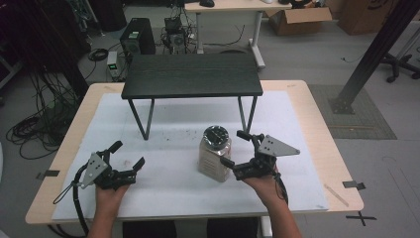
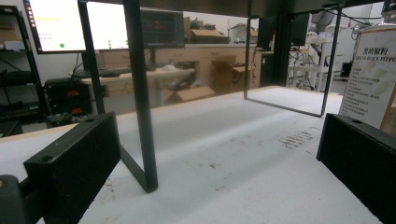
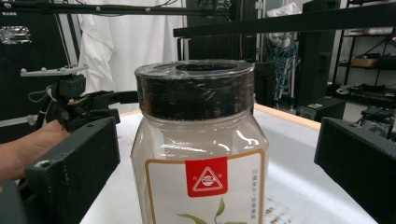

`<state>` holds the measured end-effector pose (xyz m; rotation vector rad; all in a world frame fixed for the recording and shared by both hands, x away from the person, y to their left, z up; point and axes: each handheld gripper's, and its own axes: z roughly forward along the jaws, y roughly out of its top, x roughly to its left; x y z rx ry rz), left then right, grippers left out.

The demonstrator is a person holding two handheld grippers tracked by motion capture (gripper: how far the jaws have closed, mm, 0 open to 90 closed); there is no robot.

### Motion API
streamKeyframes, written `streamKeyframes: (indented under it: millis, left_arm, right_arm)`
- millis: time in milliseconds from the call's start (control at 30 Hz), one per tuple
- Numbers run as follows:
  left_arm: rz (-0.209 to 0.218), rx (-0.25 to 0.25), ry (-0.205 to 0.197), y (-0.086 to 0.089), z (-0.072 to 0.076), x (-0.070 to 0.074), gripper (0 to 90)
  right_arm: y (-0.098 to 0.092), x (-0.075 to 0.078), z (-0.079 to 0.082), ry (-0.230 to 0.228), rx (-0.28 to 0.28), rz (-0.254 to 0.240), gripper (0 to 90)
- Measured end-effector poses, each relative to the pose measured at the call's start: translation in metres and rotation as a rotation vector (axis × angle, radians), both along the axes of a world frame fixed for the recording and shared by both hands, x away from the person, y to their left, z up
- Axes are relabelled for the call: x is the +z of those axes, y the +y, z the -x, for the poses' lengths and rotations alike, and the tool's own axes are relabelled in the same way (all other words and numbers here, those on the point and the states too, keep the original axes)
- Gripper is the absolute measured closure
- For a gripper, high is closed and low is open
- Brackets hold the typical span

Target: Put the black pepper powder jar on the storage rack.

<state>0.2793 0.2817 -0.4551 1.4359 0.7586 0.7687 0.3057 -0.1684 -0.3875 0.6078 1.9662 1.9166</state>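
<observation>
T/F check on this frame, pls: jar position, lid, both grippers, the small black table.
1. The jar stands upright on the white mat. True.
2. The jar's lid is off. False: a black lid sits on it.
3. The right gripper is shut on the jar. False: its jaws stand open on either side of the jar, with gaps showing in the right gripper view.
4. The left gripper is open and holds nothing. True.
5. The jar sits on top of the small black table. False: it stands on the mat in front of the table, near its right legs.
</observation>
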Motion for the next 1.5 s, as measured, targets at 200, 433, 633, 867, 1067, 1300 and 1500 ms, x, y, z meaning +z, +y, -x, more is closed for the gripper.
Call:
streamKeyframes:
  millis: [200, 433, 633, 867, 1067, 1300, 1500]
  left_arm:
    - [0.000, 0.000, 0.001, 0.000, 0.000, 0.000, 0.2]
    - [0.000, 0.000, 0.000, 0.000, 0.000, 0.000, 0.2]
    - [0.001, 0.000, -0.001, 0.000, 0.000, 0.000, 0.2]
    - [0.001, 0.001, -0.002, 0.000, 0.000, 0.000, 0.2]
    - [0.001, 0.001, -0.002, 0.001, 0.000, 0.000, 0.2]
    - [0.002, 0.001, -0.002, 0.001, 0.000, 0.000, 0.2]
    - [0.002, 0.000, -0.002, 0.001, 0.000, 0.000, 0.2]
  right_arm:
    - [0.008, -0.003, -0.003, 0.006, 0.016, 0.008, 0.0]
    - [0.017, -0.006, -0.008, 0.016, 0.031, 0.012, 0.0]
    - [0.024, -0.008, -0.011, 0.025, 0.040, 0.013, 0.0]
    - [0.031, -0.011, -0.015, 0.033, 0.050, 0.018, 0.0]
    - [0.036, -0.014, -0.017, 0.038, 0.056, 0.019, 0.0]
    - [0.041, -0.015, -0.019, 0.042, 0.059, 0.023, 0.0]
    - [0.044, -0.018, -0.021, 0.049, 0.056, 0.020, 0.0]
